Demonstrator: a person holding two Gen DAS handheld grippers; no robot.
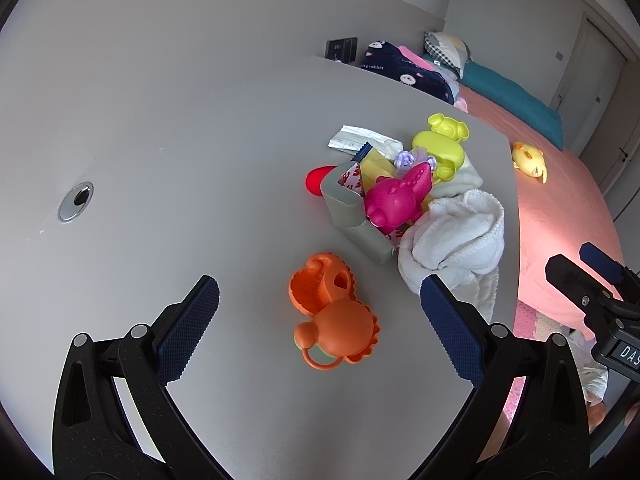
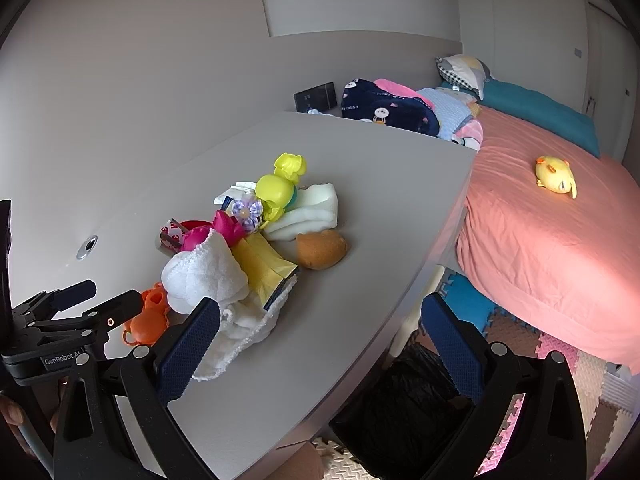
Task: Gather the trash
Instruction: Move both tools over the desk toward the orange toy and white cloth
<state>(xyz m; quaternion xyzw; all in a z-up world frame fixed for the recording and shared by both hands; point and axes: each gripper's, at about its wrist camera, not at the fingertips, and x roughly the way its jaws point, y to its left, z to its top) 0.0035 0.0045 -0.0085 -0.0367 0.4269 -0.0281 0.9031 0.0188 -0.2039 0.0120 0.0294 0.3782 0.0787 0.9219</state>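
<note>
A pile sits on the grey table. It holds a white paper wrapper, a yellow packet, a grey foam corner piece with red-and-white tape, plastic toys and white cloths. My left gripper is open just above the table, with an orange toy lying between its fingers, untouched. Over the table's right edge my right gripper hangs open and holds nothing; its left finger is over a white towel. A black-lined bin stands on the floor under that edge.
A magenta toy, yellow-green toys, a brown plush and a folded cloth are mixed into the pile. A cable hole is at the table's left. Right of the table, a pink bed carries a yellow plush.
</note>
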